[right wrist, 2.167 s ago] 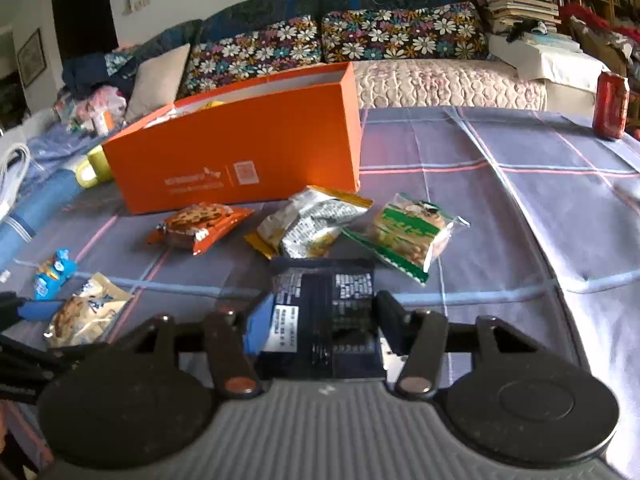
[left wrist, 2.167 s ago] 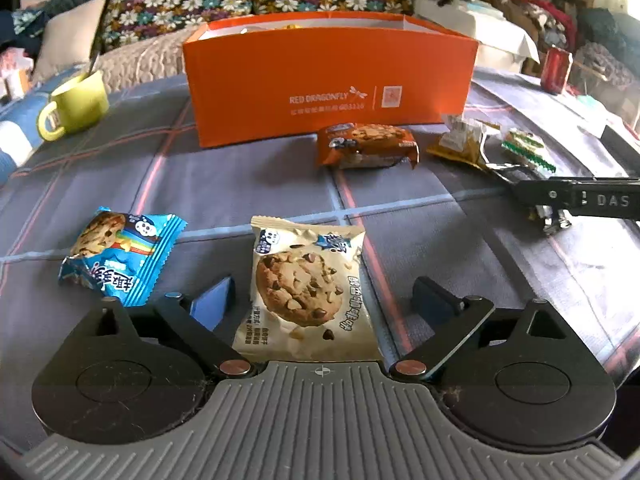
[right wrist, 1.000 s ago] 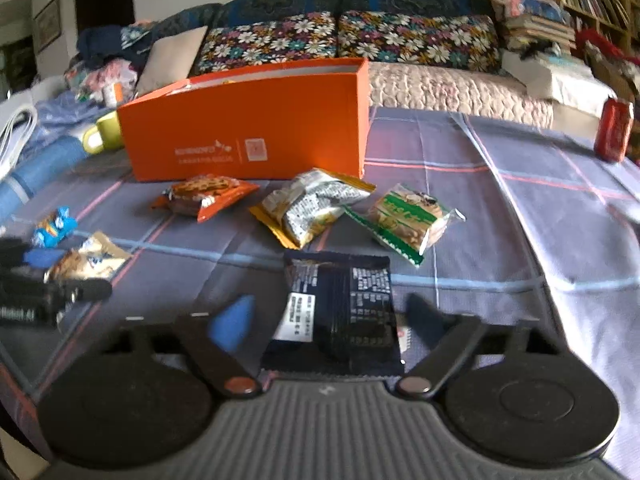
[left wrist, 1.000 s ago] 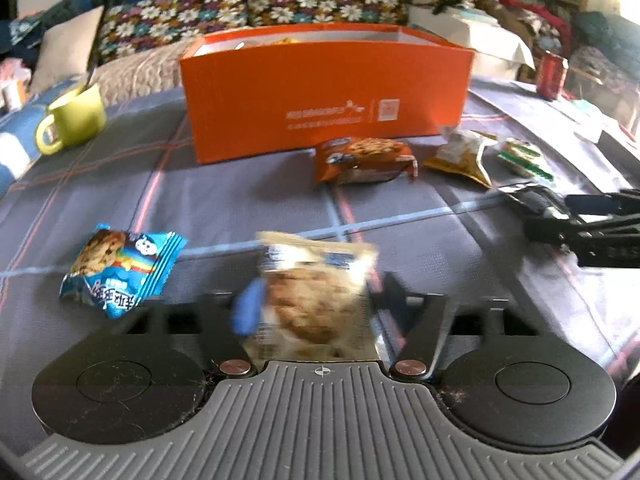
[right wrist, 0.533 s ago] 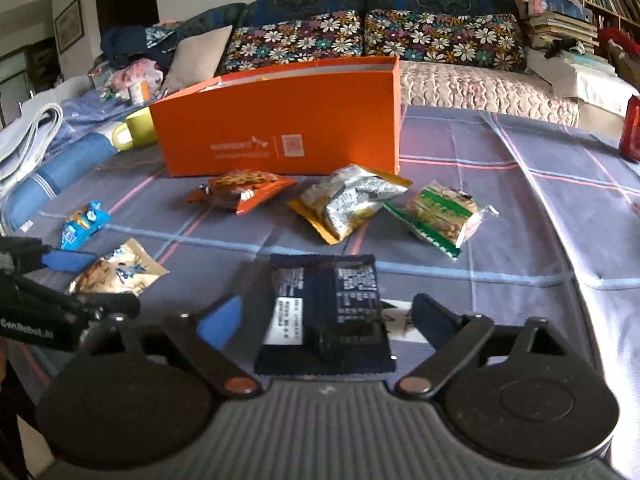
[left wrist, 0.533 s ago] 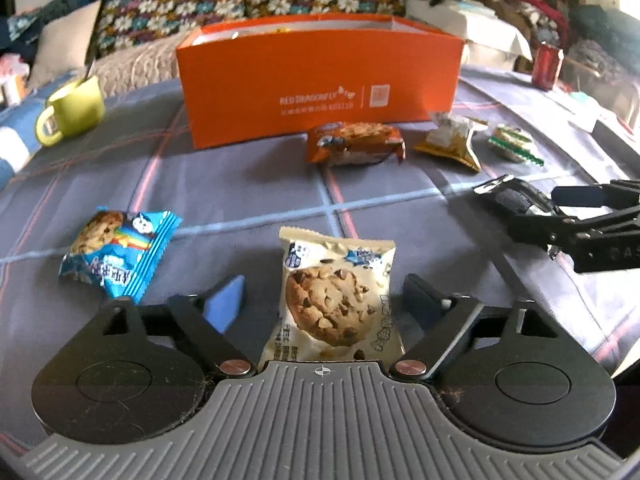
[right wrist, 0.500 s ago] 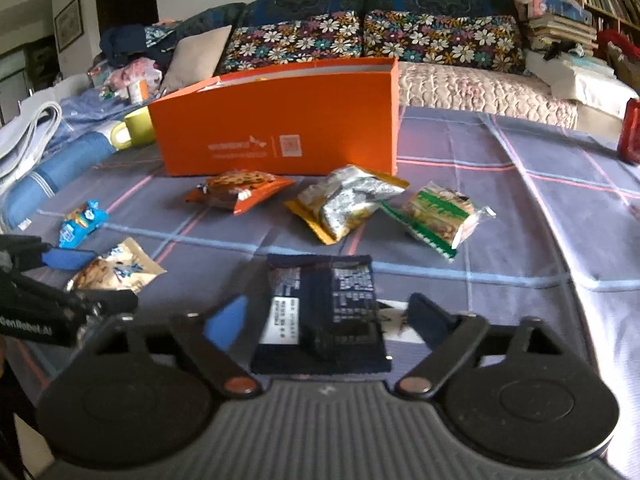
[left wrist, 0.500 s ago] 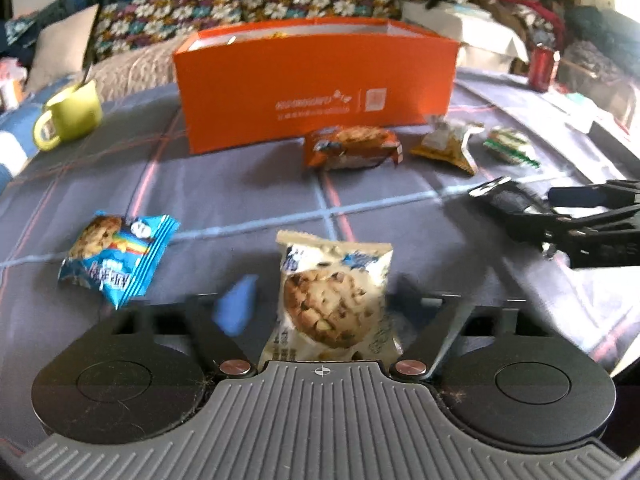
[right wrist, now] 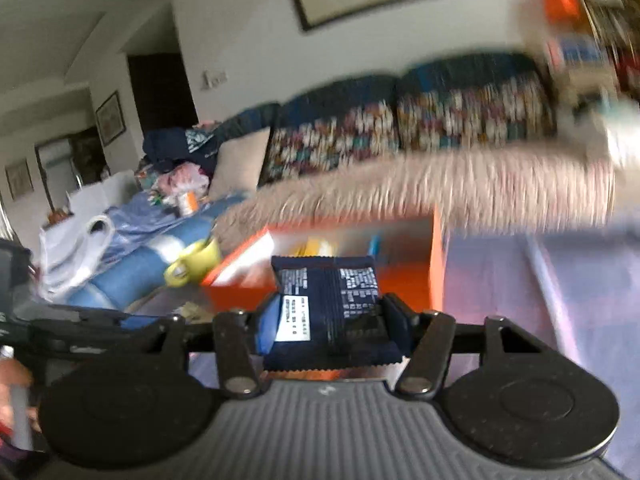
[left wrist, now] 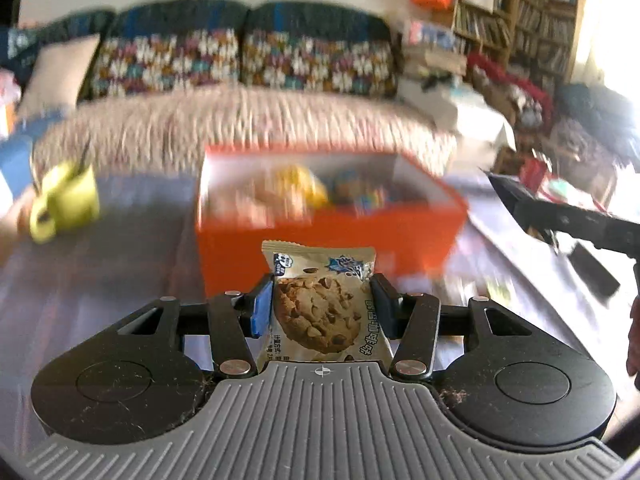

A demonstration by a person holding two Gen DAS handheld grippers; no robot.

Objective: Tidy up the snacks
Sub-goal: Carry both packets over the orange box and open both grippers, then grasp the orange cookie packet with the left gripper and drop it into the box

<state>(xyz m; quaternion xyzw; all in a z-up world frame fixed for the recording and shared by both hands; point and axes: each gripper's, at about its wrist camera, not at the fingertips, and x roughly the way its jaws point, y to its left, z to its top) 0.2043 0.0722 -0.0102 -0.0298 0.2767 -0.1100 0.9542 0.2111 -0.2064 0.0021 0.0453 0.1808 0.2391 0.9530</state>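
Note:
A beige cookie packet (left wrist: 320, 304) is held up off the table, with my left gripper (left wrist: 320, 294) shut on its sides. Behind it stands the open orange box (left wrist: 332, 236), with several blurred snacks inside. In the right wrist view a dark blue packet (right wrist: 328, 304) sits between the pads of my right gripper (right wrist: 332, 320), whose jaws are closing on it; it is lifted in front of the orange box (right wrist: 408, 280). The right gripper's black body (left wrist: 580, 224) shows at the right edge of the left wrist view.
A yellow-green mug (left wrist: 66, 200) stands left of the box on the purple plaid tablecloth (left wrist: 100, 272). A flowered sofa (left wrist: 240, 60) runs behind the table. Bookshelves (left wrist: 520, 20) and clutter fill the right. A hand (right wrist: 12, 384) shows at the lower left.
Both grippers closed on their packets and rose from the table. The box is now seen from higher, so its inside shows. Both views are blurred with motion.

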